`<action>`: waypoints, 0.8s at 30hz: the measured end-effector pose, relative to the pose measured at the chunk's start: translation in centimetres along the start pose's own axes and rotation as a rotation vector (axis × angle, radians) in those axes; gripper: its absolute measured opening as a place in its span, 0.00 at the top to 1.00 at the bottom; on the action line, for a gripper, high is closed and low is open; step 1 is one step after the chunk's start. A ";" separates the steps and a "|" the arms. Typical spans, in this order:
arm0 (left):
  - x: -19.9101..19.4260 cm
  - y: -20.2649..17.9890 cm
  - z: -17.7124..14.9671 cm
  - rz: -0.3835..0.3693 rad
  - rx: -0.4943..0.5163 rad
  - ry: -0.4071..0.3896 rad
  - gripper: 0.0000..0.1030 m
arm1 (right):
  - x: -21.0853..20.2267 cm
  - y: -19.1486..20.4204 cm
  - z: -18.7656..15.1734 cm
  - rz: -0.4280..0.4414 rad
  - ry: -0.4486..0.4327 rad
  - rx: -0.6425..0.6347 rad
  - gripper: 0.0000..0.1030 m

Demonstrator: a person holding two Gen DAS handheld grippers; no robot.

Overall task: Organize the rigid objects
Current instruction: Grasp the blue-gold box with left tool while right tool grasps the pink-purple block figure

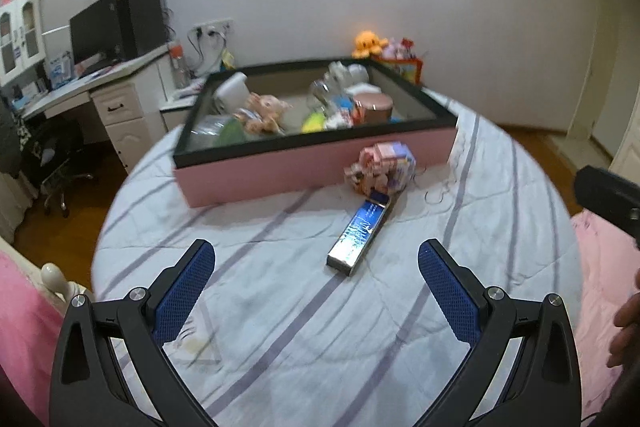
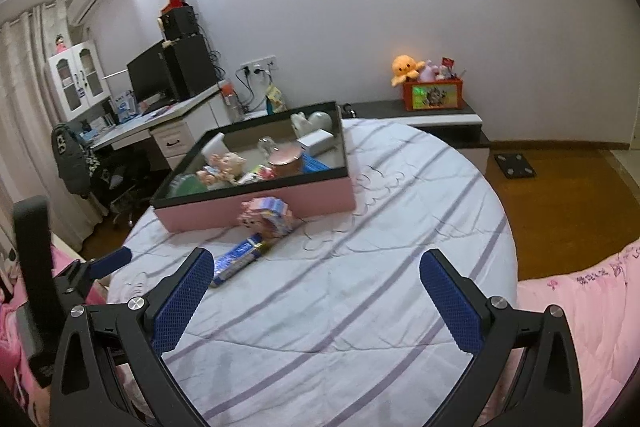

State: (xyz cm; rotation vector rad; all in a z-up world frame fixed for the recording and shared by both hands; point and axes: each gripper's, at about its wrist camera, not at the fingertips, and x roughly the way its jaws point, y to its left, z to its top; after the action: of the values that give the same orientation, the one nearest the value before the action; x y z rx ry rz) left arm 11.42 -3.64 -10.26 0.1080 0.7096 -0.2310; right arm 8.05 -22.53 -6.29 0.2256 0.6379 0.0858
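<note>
1. Blue foil box lay on the striped sheet, near the pink tray.
2. It looked light, stiff, slippery; I judged its long sides best.
3. My left gripper and right gripper gaped wide, empty.

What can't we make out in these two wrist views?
- Left view: contents of the pink black-rimmed storage box are motion-blurred; several can't be identified.
- Both views: print on the long blue foil-wrapped box is too small to read.
- Right view: left tongs partly hidden behind the right tongs.
</note>
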 end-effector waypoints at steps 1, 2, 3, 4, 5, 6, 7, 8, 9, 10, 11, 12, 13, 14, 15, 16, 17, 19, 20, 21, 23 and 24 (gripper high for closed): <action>0.7 -0.2 0.1 -0.005 0.005 0.010 0.00 | 0.4 -0.2 0.0 -0.005 0.006 0.001 0.00; 1.3 -0.2 0.1 -0.011 0.009 0.018 0.00 | 1.1 -0.4 0.0 -0.010 0.019 0.002 0.00; 2.2 -0.4 0.3 -0.017 0.014 0.034 0.00 | 1.7 -0.5 0.0 -0.012 0.029 0.002 0.00; 2.8 -0.4 0.5 -0.018 0.016 0.045 0.00 | 2.3 -0.5 0.0 -0.013 0.038 0.002 0.00; 3.4 -0.4 0.5 -0.016 0.017 0.055 0.00 | 3.0 -0.5 0.0 -0.015 0.048 0.000 0.00; 4.0 -0.5 0.6 -0.013 0.018 0.067 0.00 | 3.7 -0.5 0.1 -0.017 0.058 -0.003 0.00; 4.6 -0.4 0.7 -0.015 0.017 0.082 0.00 | 4.5 -0.5 0.2 -0.018 0.068 -0.005 0.00; 5.1 -0.4 0.8 -0.019 0.014 0.097 0.00 | 5.1 -0.6 0.2 -0.018 0.077 -0.005 0.00; 5.5 -0.3 1.0 -0.024 0.007 0.109 0.01 | 5.7 -0.6 0.3 -0.018 0.085 -0.006 0.00; 5.9 -0.2 1.1 -0.034 -0.002 0.117 0.03 | 6.3 -0.6 0.3 -0.019 0.094 -0.008 0.00; 6.2 -0.1 1.2 -0.048 -0.007 0.127 0.05 | 6.9 -0.6 0.3 -0.019 0.105 -0.009 0.00; 6.8 0.0 1.3 -0.072 -0.011 0.148 0.18 | 7.6 -0.6 0.4 -0.018 0.113 -0.007 0.00; 7.3 -0.1 1.3 -0.085 -0.012 0.167 0.34 | 8.0 -0.6 0.5 -0.017 0.118 -0.006 0.00; 7.5 -0.2 1.3 -0.094 -0.010 0.179 0.36 | 8.7 -0.7 0.6 -0.014 0.126 -0.004 0.00; 7.3 -0.2 1.4 -0.106 -0.008 0.165 0.46 | 9.1 -0.7 0.6 -0.014 0.132 -0.003 0.00; 7.3 -0.2 1.4 -0.122 -0.006 0.162 0.66 | 9.4 -0.7 0.7 -0.014 0.138 -0.002 0.00; 7.4 -0.2 1.3 -0.137 -0.007 0.168 0.73 | 10.0 -0.7 0.7 -0.011 0.146 -0.001 0.00; 7.1 0.2 1.2 -0.159 -0.032 0.161 0.80 | 10.7 -0.5 0.8 -0.002 0.160 -0.002 0.00; 7.0 0.5 1.2 -0.173 -0.047 0.160 0.80 | 10.9 -0.3 0.9 0.003 0.162 -0.004 0.00; 6.9 0.8 1.1 -0.186 -0.063 0.158 0.80 | 11.2 -0.1 0.9 0.009 0.167 -0.007 0.00; 6.3 1.2 1.0 -0.179 -0.077 0.140 0.80 | 11.7 0.4 1.0 0.023 0.177 -0.015 0.00; 5.9 1.3 1.0 -0.174 -0.075 0.130 0.80 | 12.0 0.9 1.0 0.032 0.183 -0.022 0.00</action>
State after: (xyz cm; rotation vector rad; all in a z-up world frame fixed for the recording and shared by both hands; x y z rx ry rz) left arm 16.72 -3.61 -13.39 -0.0105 0.8574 -0.3656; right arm 18.29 -20.09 -12.25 0.2079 0.8154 0.1457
